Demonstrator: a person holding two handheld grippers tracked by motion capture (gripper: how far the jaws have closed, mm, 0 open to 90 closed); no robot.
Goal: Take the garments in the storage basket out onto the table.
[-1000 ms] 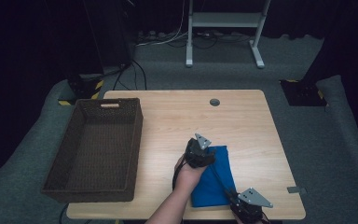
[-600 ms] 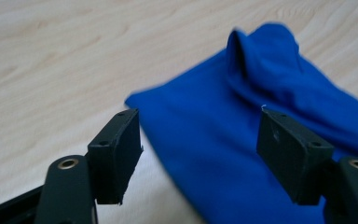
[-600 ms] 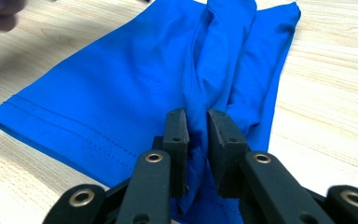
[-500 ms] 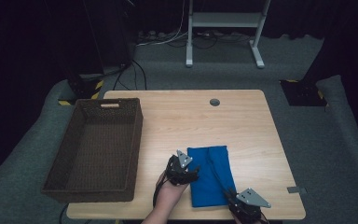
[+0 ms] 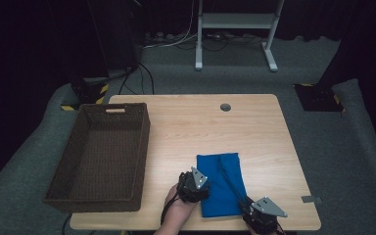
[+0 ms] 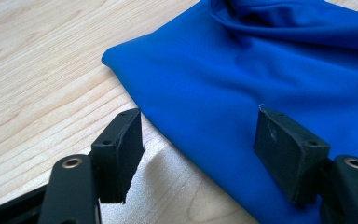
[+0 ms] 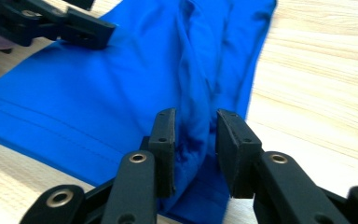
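A blue cloth lies flat on the near right part of the wooden table. My left gripper sits low at the cloth's left edge. In the left gripper view the gripper is open, one jaw over bare wood and the other over the blue cloth. My right gripper is at the cloth's near right corner. In the right gripper view its jaws pinch a raised fold of the cloth; the left gripper shows at the top left.
A dark woven basket stands on the left side of the table, with nothing in it. A round cable hole is at the far middle. Grey floor and a white stand base lie beyond the table.
My left gripper has moved left and toward the near edge, from over the cloth's far left part to its left edge. The right gripper has stayed put.
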